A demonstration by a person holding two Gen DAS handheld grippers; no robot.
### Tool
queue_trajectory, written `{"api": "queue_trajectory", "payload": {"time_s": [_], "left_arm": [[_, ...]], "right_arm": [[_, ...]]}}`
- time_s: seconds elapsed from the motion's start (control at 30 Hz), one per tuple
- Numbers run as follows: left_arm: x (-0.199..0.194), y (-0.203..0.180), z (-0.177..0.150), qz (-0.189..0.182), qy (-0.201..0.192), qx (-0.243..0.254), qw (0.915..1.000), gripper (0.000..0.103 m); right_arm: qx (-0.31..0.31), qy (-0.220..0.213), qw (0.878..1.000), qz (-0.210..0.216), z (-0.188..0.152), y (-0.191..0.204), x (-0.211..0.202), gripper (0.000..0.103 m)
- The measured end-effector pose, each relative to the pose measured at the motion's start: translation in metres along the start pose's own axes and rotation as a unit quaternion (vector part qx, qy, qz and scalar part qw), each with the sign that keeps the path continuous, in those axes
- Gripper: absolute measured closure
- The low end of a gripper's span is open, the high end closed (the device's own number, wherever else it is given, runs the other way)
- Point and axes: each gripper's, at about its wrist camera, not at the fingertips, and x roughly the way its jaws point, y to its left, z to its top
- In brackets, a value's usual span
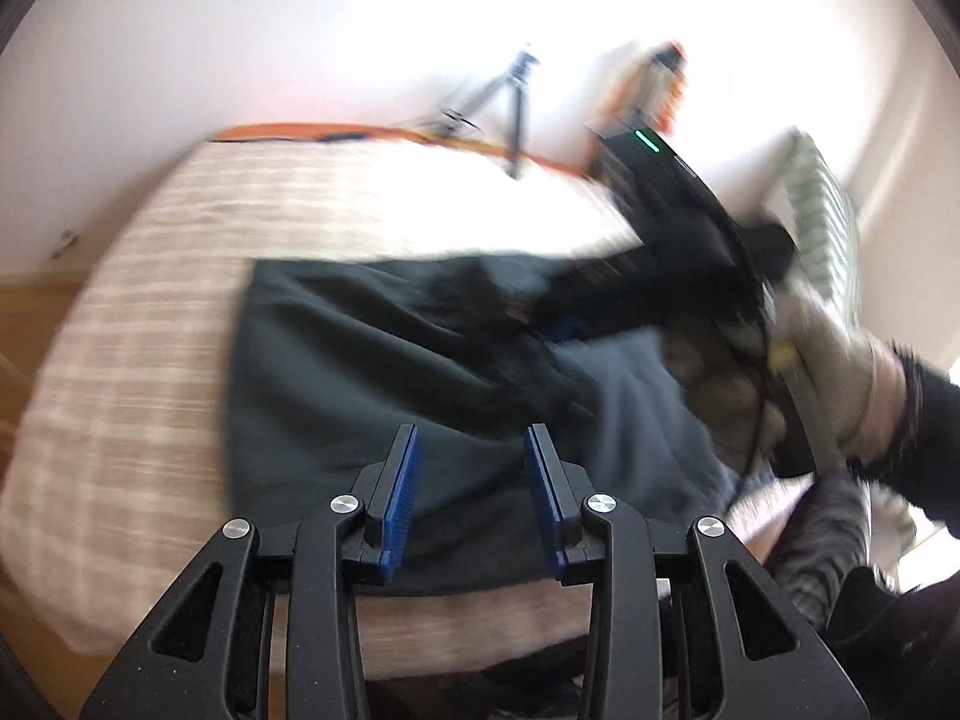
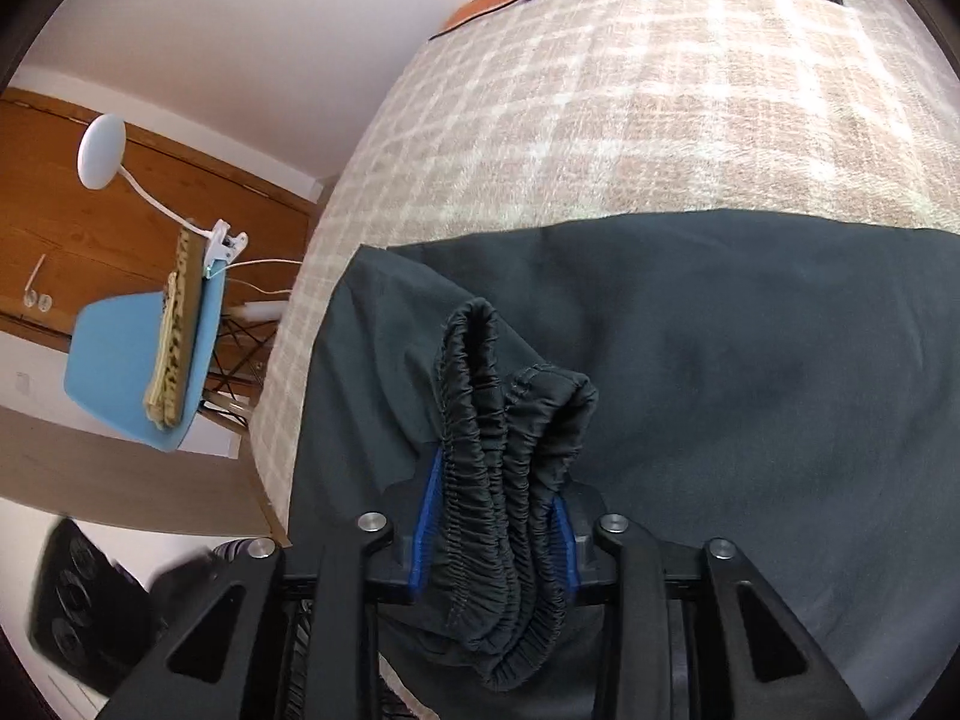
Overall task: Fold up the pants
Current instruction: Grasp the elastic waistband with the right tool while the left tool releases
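Right wrist alone shows waistband (image 2: 510,480) clamped in right tool (image 2: 498,510).

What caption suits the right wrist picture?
Right gripper clamps the dark pants' elastic waistband above a checked blanket.

No readable text in either view

No lettering, label, brand mark, number or sign can be made out on anything shown; the left wrist view is smeared by motion blur, and the sharper right wrist view shows only unmarked surfaces.
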Motion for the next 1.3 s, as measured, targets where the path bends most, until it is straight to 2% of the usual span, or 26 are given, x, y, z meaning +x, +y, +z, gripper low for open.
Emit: {"api": "queue_trajectory", "payload": {"time_s": [0.03,0.07,0.17,0.33,0.67,0.7,0.77,1.3], "left_arm": [[-0.006,0.010,0.003,0.009,-0.010,-0.015,0.9998,0.069],[-0.008,0.017,0.006,0.012,-0.014,-0.023,0.9996,0.069],[-0.014,0.037,0.008,0.019,-0.021,-0.052,0.9982,0.069],[-0.008,0.035,0.015,0.018,-0.021,-0.048,0.9985,0.069],[0.033,-0.028,0.027,-0.034,0.012,0.016,0.9992,0.069],[0.037,-0.035,0.028,-0.036,0.016,0.023,0.9989,0.068],[0.046,-0.046,0.030,-0.040,0.021,0.035,0.9984,0.059],[0.085,-0.102,0.035,-0.079,0.057,0.064,0.9932,0.059]], "right_arm": [[-0.002,-0.006,1.000,0.002,-0.002,0.001,-0.002,0.082],[-0.004,-0.010,1.000,0.002,-0.003,0.002,-0.005,0.084],[-0.012,-0.033,0.999,0.007,-0.011,0.003,-0.024,0.086],[-0.014,-0.071,0.997,0.005,-0.028,-0.008,-0.076,0.086],[0.027,-0.129,0.990,-0.049,-0.066,-0.064,-0.171,0.086],[0.035,-0.134,0.989,-0.053,-0.070,-0.071,-0.180,0.086],[0.047,-0.144,0.986,-0.064,-0.080,-0.088,-0.199,0.086],[0.142,-0.215,0.957,-0.135,-0.160,-0.204,-0.318,0.086]]}}
